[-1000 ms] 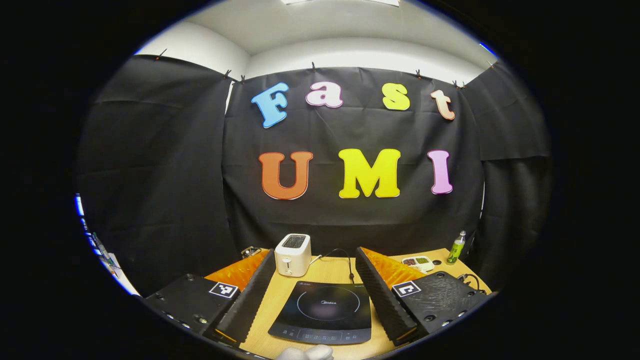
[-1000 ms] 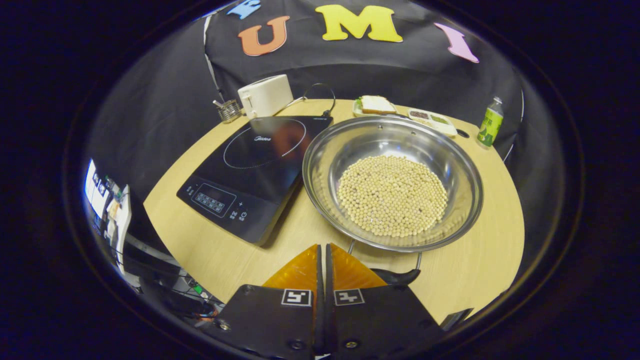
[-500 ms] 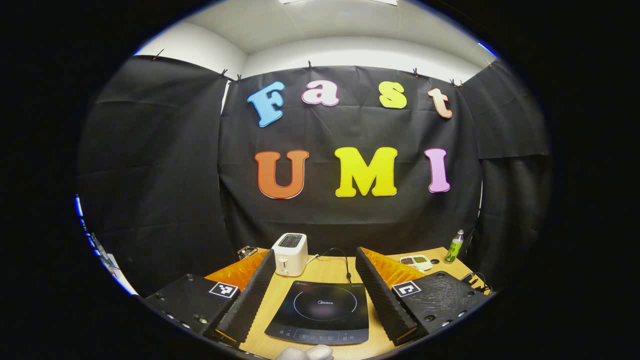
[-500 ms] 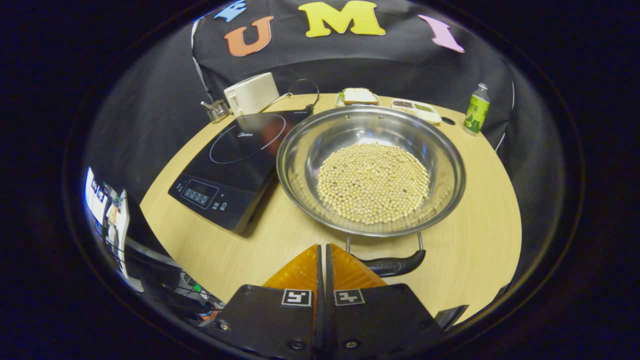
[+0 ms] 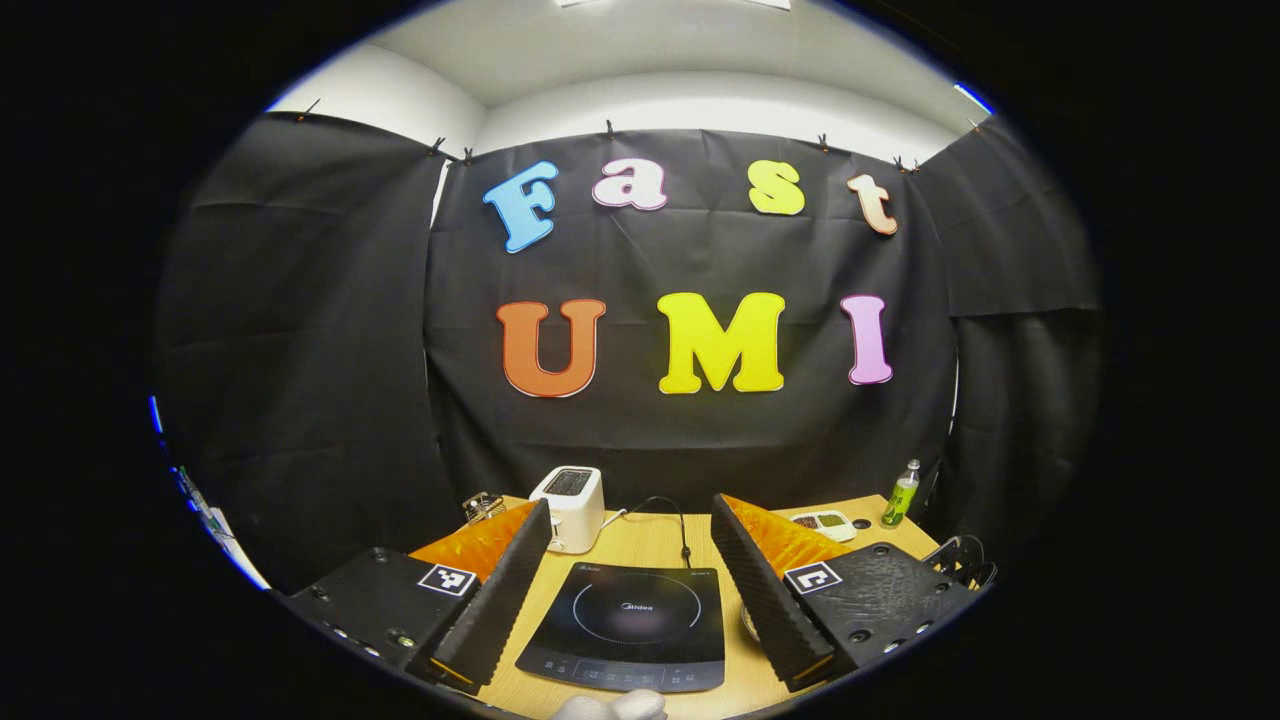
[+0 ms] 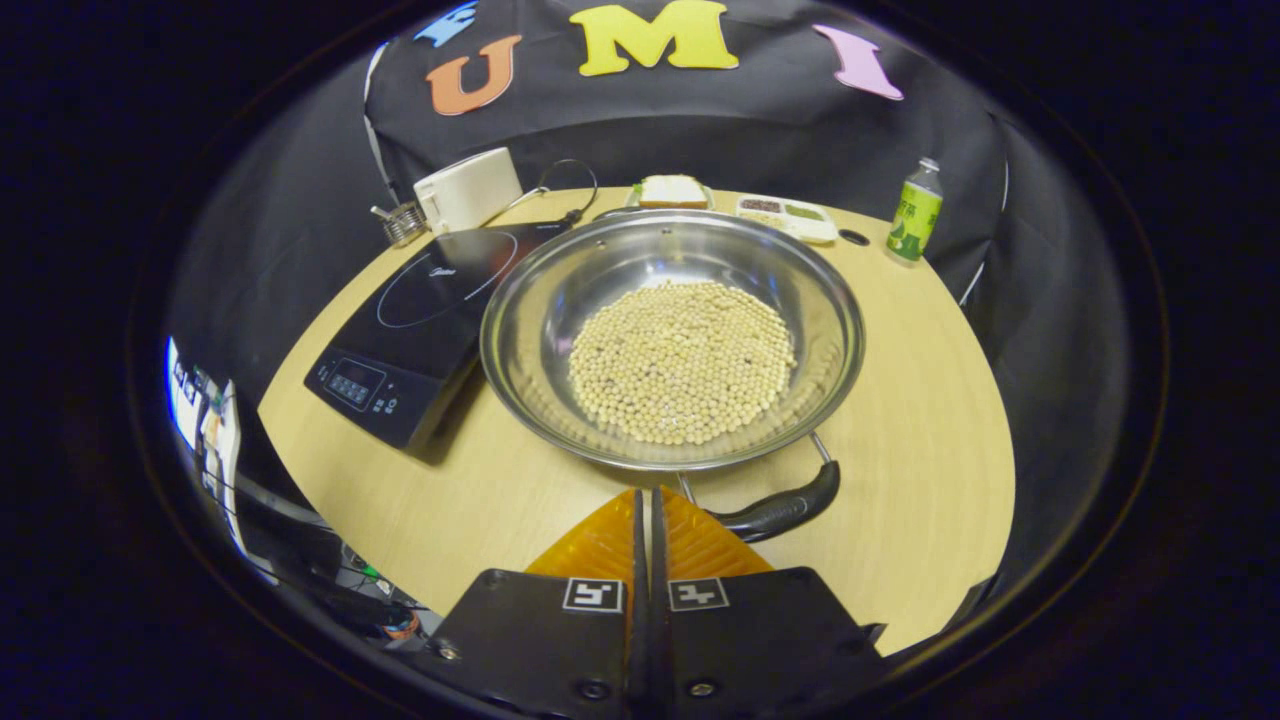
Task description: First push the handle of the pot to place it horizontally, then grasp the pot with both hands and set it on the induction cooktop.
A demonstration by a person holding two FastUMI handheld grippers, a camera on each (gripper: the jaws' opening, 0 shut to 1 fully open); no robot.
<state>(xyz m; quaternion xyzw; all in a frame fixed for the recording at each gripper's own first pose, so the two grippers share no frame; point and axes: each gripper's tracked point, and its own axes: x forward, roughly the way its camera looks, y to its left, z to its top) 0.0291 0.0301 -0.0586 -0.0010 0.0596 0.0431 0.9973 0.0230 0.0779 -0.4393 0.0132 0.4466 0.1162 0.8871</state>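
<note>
In the right gripper view the steel pot (image 6: 672,340), its bottom covered with pale beans (image 6: 682,362), sits on the wooden table (image 6: 930,420) just right of the induction cooktop (image 6: 415,330), with its dark handle (image 6: 785,508) at the near rim lying crosswise, the right end tilted slightly up and away. The right gripper (image 6: 645,515) hangs just before that handle with its fingers pressed together, gripping nothing. In the left gripper view the left gripper (image 5: 630,545) is spread wide above the cooktop's near edge, and a white toaster (image 5: 570,495) stands behind.

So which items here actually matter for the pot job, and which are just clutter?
Job items:
pot of beans
pot handle
induction cooktop
right gripper, shut
left gripper, open

Lying about:
toaster
green bottle
sandwich
snack tray
</note>
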